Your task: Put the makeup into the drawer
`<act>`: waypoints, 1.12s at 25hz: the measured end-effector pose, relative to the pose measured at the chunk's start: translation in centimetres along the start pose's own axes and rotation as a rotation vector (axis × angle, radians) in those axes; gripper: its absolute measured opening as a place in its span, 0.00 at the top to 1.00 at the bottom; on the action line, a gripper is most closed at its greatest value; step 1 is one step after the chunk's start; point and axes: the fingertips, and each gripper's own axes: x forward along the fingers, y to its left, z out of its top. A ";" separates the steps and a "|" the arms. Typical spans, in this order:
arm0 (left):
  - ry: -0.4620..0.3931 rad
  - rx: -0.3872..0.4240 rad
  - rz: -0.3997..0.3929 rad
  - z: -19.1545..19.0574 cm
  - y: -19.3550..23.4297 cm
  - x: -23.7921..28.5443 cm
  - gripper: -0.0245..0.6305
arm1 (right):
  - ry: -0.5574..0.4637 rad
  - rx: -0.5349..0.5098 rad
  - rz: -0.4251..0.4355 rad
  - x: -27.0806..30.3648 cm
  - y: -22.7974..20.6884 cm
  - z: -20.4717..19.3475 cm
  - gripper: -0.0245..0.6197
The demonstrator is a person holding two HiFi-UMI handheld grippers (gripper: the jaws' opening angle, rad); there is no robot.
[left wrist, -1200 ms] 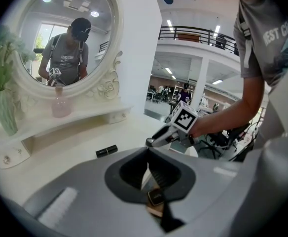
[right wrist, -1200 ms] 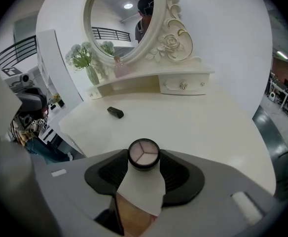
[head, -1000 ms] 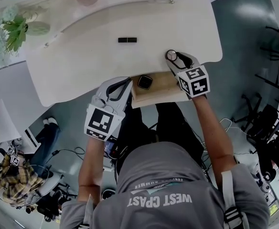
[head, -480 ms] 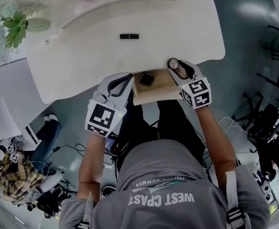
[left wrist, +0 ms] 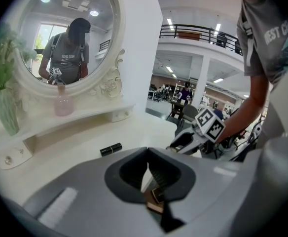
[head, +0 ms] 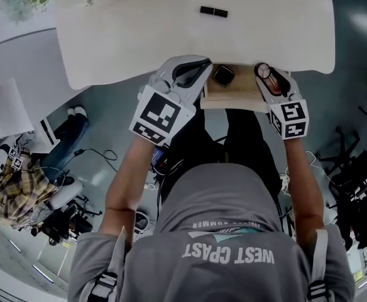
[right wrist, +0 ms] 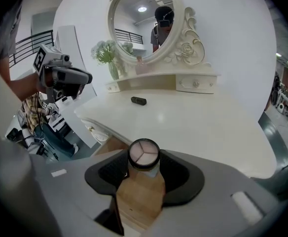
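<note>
I'm at a white vanity table point(head: 139, 36) w/ an ornate oval mirror point(right wrist: 146, 23) on its back edge, flowers point(right wrist: 104, 52) by the far-left corner. White wall point(right wrist: 233, 28) behind, grey floor point(head: 353, 49) below, ceiling strip lights point(left wrist: 171, 22) on.

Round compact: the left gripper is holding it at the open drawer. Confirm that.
Not quite: the gripper is the wrong one. The round compact is held by the right gripper, not the left, at the open drawer. The right gripper view shows it clamped between that gripper's jaws, with the drawer's wooden floor just below.
</note>
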 end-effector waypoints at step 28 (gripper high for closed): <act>0.022 -0.012 0.020 -2.6 -0.4 -1.3 0.96 | 0.422 -0.012 0.053 6.1 -0.2 -10.8 0.64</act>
